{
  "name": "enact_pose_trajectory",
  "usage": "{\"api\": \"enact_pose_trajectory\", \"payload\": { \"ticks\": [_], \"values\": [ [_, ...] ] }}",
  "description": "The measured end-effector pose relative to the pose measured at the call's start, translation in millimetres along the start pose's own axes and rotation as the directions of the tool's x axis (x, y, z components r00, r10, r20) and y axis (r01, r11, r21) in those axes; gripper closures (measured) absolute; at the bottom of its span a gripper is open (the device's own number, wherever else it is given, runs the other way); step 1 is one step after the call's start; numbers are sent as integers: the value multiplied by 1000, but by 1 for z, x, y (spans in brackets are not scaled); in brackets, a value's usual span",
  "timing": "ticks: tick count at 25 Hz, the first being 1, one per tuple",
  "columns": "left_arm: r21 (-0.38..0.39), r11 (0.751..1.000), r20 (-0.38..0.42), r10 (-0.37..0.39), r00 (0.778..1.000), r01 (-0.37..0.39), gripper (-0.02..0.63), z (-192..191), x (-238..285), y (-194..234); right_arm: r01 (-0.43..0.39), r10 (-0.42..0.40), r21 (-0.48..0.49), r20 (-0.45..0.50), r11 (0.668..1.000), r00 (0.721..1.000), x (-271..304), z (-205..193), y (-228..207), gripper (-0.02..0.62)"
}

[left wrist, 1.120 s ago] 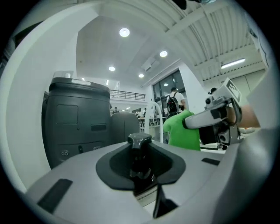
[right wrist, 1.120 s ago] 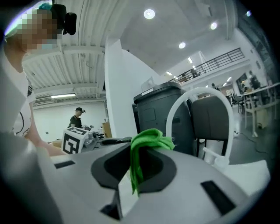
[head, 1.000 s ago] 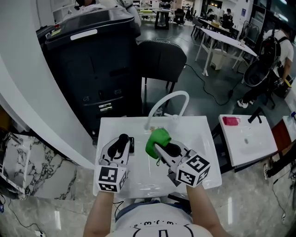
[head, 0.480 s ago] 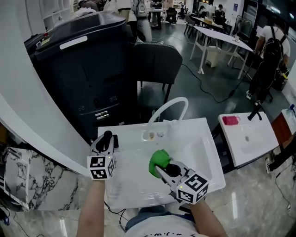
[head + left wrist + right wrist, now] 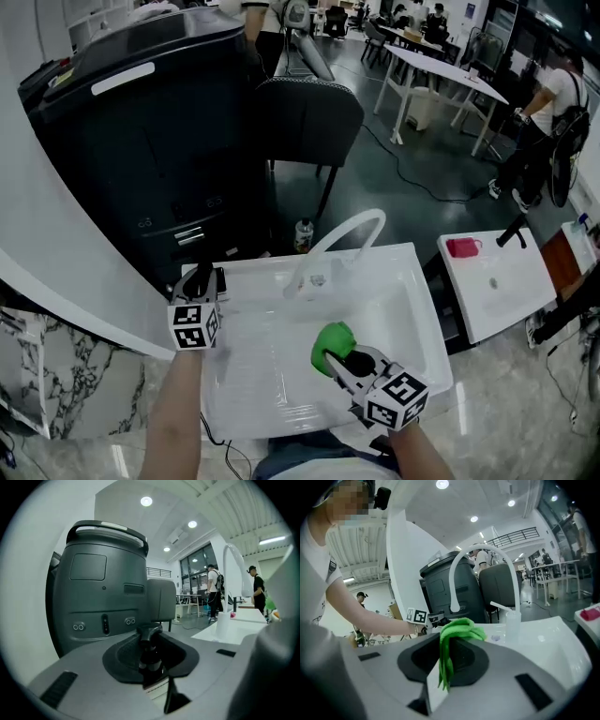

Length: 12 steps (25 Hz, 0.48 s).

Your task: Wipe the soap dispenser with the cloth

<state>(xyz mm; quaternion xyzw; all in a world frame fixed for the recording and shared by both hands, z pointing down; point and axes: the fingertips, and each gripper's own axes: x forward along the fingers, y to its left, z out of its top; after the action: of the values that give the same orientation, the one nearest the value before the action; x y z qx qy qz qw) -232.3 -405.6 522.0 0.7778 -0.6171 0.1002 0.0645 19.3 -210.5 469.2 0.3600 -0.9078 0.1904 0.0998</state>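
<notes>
Faces one large dark machine (image 5: 141, 131) behind one white sink (image 5: 272, 370), with one dark chair (image 5: 309, 112) next to the machine and a second white sink top (image 5: 497, 281) well apart on the right. Sees one white faucet (image 5: 453, 583) rising from the sink's rear edge and arching over the bowl. Holds two grippers, one in each hand. Clenches the right gripper (image 5: 347, 361) on one green cloth (image 5: 330, 342) above the front right part of the bowl, with the cloth bunched on top of the jaws and a tail hanging down between them. Clenches the left gripper (image 5: 201, 281) on one soap dispenser (image 5: 150, 656) at the sink's rear left corner, well apart from the cloth. Holds the dispenser upright: long axis vertical, pump head on top, pale label low on the dark body. Cannot tell which way the spout faces, nor whether the base touches the rim.
</notes>
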Motion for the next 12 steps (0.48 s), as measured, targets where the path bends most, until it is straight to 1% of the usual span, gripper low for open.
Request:
{"api": "enact_pose_trajectory", "payload": {
  "ticks": [3, 5, 7, 10, 12],
  "values": [
    [32, 999, 6, -15, 1000, 15, 508, 1, 6, 3, 19, -19, 11, -2, 1000, 1000, 4, 1, -7, 545],
    [57, 998, -15, -31, 999, 32, 502, -4, 7, 2, 27, -27, 15, -8, 1000, 1000, 6, 1, -9, 545],
    [66, 997, -40, -34, 999, 36, 492, -9, 6, 1, 32, -32, 15, -10, 999, 999, 8, 2, -10, 545],
    [67, 998, -69, -6, 998, 11, 444, -10, 4, 4, 30, -30, 10, -1, 1000, 1000, 10, 8, -12, 545],
    [69, 998, -90, -1, 996, 8, 406, -10, -3, 4, 30, -30, 8, 11, 1000, 999, 11, 13, -13, 545]
  ]
}}
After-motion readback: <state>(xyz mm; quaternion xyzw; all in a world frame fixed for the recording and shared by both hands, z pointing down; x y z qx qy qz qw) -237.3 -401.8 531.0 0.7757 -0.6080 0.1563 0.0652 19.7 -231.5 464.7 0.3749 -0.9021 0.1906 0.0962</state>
